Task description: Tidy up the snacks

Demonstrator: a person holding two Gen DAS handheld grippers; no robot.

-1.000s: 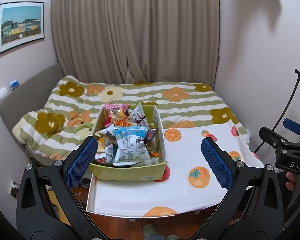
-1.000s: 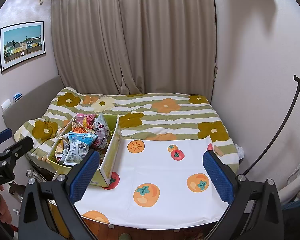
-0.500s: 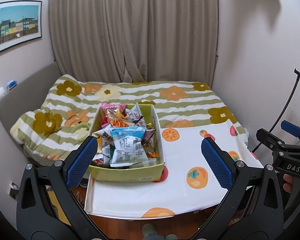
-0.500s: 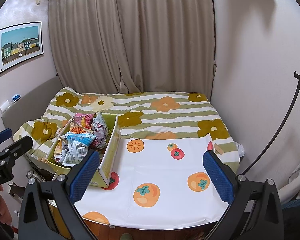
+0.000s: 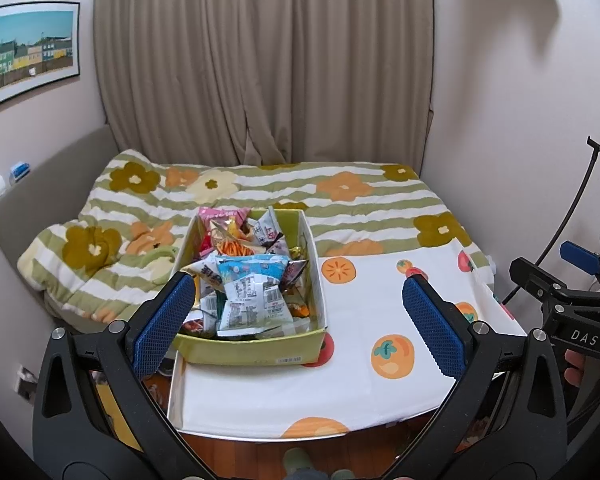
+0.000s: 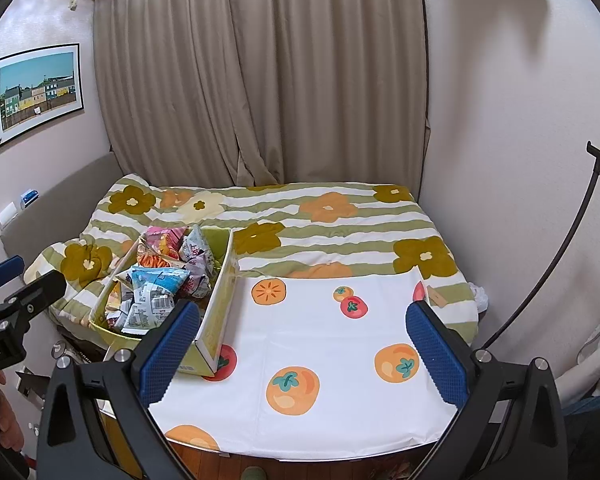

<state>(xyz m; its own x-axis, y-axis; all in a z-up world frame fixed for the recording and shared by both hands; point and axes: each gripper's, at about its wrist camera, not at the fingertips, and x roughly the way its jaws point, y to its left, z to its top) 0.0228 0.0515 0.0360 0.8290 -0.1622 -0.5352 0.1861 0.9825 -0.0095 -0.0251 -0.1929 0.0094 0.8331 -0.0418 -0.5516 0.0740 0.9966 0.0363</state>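
A yellow-green cardboard box (image 5: 244, 354) stands on the left of a table with a white fruit-print cloth (image 5: 364, 320). It is heaped with several snack packets (image 5: 252, 292). The box (image 6: 214, 332) and its packets (image 6: 160, 288) also show at the left in the right wrist view. My left gripper (image 5: 296, 316) is open and empty, held above and in front of the box. My right gripper (image 6: 300, 340) is open and empty, above the bare cloth (image 6: 320, 344) to the right of the box. Each gripper shows at the edge of the other's view.
A bed with a green-striped flowered quilt (image 5: 340, 200) lies behind the table, against beige curtains (image 5: 260, 60). A wall runs close on the right (image 6: 520, 120). A thin black stand (image 6: 560, 240) leans at the right. A framed picture (image 5: 32, 48) hangs at left.
Both grippers have drifted slightly, so the box and table sit a little lower in the views. The jaws stay open and nothing was picked up.
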